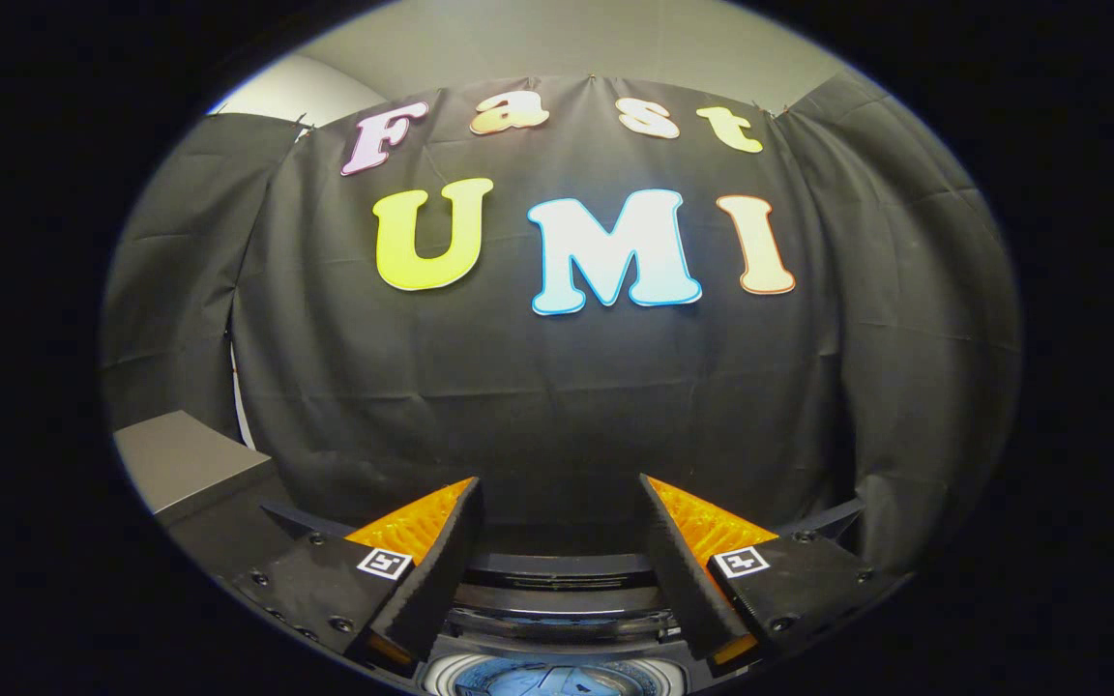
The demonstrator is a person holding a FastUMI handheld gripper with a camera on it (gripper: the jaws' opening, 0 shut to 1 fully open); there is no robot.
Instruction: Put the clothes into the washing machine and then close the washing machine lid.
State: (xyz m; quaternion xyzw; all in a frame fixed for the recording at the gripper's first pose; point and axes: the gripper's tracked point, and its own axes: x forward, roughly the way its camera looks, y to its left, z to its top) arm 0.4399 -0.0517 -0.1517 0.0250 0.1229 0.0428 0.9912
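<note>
Facing the black cloth wall, the gripper holds its fingers wide apart with nothing between them; below and between the fingers sits the washing machine, its round tub opening showing blue; a grey surface lies off to the left

No readable word, brand or number is found on the washer. A small square black-and-white coded marker is carried on each finger of the gripper: a left marker and a right marker. The fingers are held wide apart above the washer.
</note>
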